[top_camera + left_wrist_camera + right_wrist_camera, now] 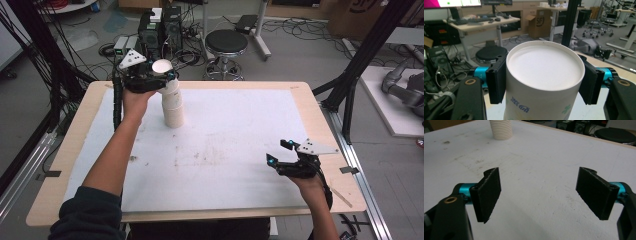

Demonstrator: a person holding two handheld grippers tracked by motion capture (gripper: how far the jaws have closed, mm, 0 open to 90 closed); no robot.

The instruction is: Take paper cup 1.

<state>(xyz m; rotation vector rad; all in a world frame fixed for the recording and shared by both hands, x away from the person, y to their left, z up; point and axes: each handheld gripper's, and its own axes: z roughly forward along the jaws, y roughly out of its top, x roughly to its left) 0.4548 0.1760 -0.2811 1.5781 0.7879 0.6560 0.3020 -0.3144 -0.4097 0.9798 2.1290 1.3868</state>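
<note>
Near right: right gripper (278, 152), jaws held wide apart, nothing between them. Far left: left gripper (165, 80), clamped on top paper cup (545, 75) above the cup stack (173, 107) (stack may be toppled if nested cups stick).

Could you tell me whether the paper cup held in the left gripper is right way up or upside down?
Upside down: the cup shows its recessed flat bottom on top, clamped by the left gripper above the cup stack.
</note>
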